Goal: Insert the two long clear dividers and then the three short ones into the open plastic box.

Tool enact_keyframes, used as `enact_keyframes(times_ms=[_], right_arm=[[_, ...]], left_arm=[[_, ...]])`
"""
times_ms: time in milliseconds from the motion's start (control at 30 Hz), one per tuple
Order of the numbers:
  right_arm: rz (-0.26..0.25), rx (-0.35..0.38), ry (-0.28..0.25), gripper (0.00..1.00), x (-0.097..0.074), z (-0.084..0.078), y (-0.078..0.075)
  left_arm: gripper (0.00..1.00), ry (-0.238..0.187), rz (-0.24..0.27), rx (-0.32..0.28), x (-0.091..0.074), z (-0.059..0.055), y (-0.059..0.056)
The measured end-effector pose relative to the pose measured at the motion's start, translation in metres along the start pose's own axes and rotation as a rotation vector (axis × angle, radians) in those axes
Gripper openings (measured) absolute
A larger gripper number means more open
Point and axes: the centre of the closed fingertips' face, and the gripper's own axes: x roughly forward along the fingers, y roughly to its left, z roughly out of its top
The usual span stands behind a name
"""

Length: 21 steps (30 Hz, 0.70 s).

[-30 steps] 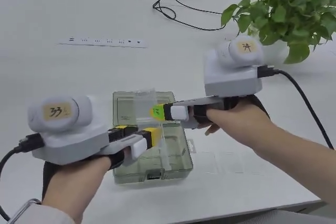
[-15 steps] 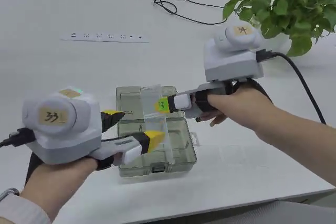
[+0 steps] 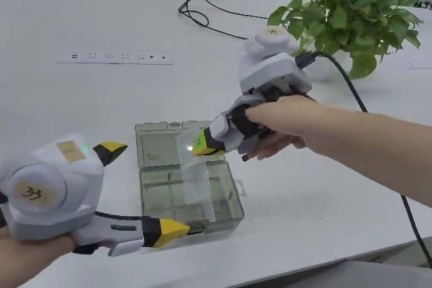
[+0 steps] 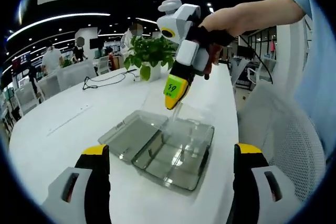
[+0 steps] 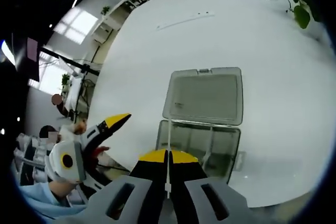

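Note:
The open clear plastic box (image 3: 150, 202) lies on the white table with its lid (image 3: 159, 148) folded flat behind it. My right gripper (image 3: 200, 144) is shut on the top edge of a long clear divider (image 3: 200, 185), which stands upright across the box's inside. The right gripper view looks down the thin divider (image 5: 168, 167) pinched between the jaws, with the box (image 5: 227, 141) below. My left gripper (image 3: 139, 189) is open with nothing in it, held near the box's front left corner. In the left gripper view the right gripper (image 4: 175, 84) hangs over the box (image 4: 195, 167).
A potted green plant (image 3: 351, 11) stands at the back right, with a black cable (image 3: 202, 13) coiled beside it. A white power strip (image 3: 112, 57) lies at the back left. The table's front edge (image 3: 290, 255) runs close behind the box.
My left gripper has opened, let go of the divider and drawn back towards the front left. My right gripper still holds the divider and has tipped its nose down over the box.

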Motion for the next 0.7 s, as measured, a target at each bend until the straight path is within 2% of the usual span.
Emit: enact_keyframes(times_ms=[67, 133, 200, 367, 533, 700], right_arm=[[-0.027, 0.000, 0.027, 0.02, 0.004, -0.003, 0.000], [-0.048, 0.011, 0.075, 0.02, 0.009, -0.005, -0.003], [-0.055, 0.063, 0.103, 0.02, 0.013, -0.009, -0.003], [-0.078, 0.110, 0.125, 0.02, 0.022, -0.017, 0.001], [-0.112, 0.145, 0.174, 0.02, 0.027, -0.029, 0.001], [-0.102, 0.179, 0.185, 0.02, 0.031, -0.032, 0.006]], left_arm=[[1.00, -0.022, -0.006, -0.013, -0.001, 0.003, 0.000], [1.00, -0.021, -0.010, -0.011, -0.001, 0.002, 0.000], [1.00, -0.022, -0.015, -0.007, 0.000, 0.001, -0.001], [1.00, -0.029, -0.023, 0.003, 0.000, 0.000, -0.003], [1.00, -0.033, -0.017, -0.009, -0.002, -0.004, -0.003], [1.00, -0.038, -0.015, -0.021, -0.004, -0.006, -0.004]])
